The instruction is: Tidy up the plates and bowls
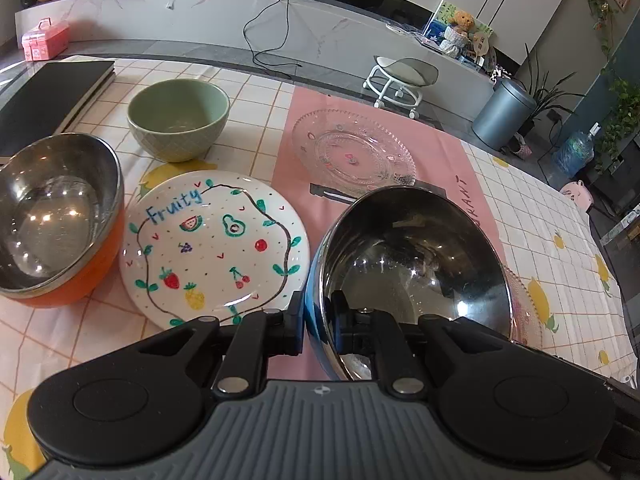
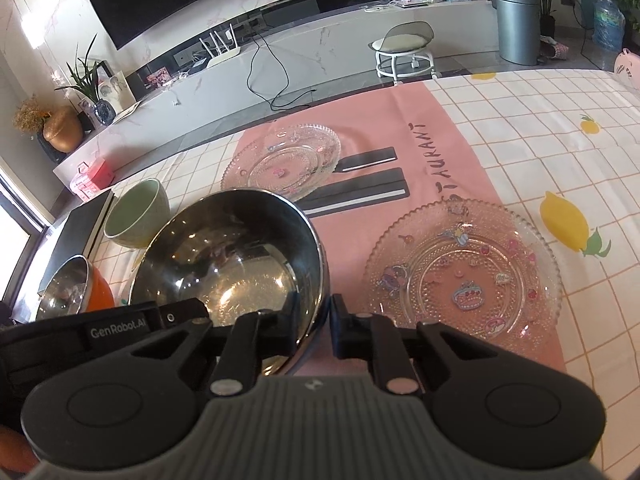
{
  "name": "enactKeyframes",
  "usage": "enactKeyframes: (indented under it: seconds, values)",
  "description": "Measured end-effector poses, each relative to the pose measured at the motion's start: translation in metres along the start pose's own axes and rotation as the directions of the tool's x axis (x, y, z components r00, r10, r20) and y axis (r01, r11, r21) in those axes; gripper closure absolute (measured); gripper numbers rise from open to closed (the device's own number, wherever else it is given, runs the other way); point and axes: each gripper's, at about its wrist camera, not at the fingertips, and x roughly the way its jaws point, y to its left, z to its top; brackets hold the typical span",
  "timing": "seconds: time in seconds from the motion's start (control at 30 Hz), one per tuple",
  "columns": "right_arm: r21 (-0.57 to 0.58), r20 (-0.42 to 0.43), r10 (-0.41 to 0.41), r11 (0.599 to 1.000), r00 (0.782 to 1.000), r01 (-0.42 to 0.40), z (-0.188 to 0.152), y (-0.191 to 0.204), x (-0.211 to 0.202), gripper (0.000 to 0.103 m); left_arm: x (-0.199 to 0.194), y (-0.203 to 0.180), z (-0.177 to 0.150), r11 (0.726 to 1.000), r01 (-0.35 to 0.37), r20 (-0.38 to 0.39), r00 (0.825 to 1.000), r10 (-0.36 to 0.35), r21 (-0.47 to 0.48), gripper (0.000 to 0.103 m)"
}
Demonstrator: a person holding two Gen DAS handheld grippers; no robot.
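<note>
**A:** Where do we stand with the blue steel bowl (image 1: 412, 276)?

**B:** We have it by the rim from two sides. Our left gripper (image 1: 318, 326) is clamped on the near rim, one jaw outside on the blue wall and one inside. Our right gripper (image 2: 316, 326) is pinched on the rim as well, with the steel wall between its jaws. The bowl sits tilted in our grip, partly over the beaded glass plate with cartoon stickers (image 2: 464, 272).

**A:** So which step is this?

**B:** We judge it the carry: bowl gripped, heading for its mate. The orange steel bowl (image 1: 56, 224) stands beyond the fruit-painted white plate (image 1: 214, 244), on the far side from the blue bowl, with the green ceramic bowl (image 1: 178, 118) behind that plate.

**A:** And the next move?

**B:** Probably nesting it into the orange bowl. That means crossing above the painted plate without clipping it, levelling the bowl, and letting go with both grippers together. The plain glass plate (image 1: 354, 150), behind the blue bowl, can wait.
</note>
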Motion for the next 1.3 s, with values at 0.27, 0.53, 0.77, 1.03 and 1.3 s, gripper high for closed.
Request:
enactKeyframes:
  seconds: [0.27, 0.53, 0.77, 1.03, 1.3]
  values:
    - [-0.033, 0.009, 0.061, 0.998, 0.998, -0.061, -0.03, 0.022, -0.049, 0.092, -0.066, 0.014, -0.028, 0.999, -0.05, 0.022, 0.999, 0.05, 0.015, 0.088]
    - [0.019, -0.055, 0.155, 0.988, 0.986, -0.155, -0.086, 0.056, -0.084, 0.09, -0.123, 0.047, -0.051, 0.993, -0.115, 0.023, 0.993, 0.114, 0.028, 0.088]
    - [-0.02, -0.116, 0.172, 0.984, 0.978, -0.175, -0.123, 0.084, -0.101, 0.09, -0.139, 0.073, -0.076, 0.993, -0.12, -0.009, 0.993, 0.12, 0.003, 0.088]
    - [-0.066, -0.138, 0.136, 0.987, 0.981, -0.146, -0.135, 0.096, -0.099, 0.09, -0.131, 0.101, -0.096, 0.993, -0.092, -0.035, 0.995, 0.09, -0.068, 0.09]
    - [-0.073, -0.16, 0.107, 0.99, 0.981, -0.12, -0.136, 0.098, -0.085, 0.09, -0.118, 0.111, -0.099, 0.991, -0.083, -0.047, 0.996, 0.079, -0.106, 0.09]
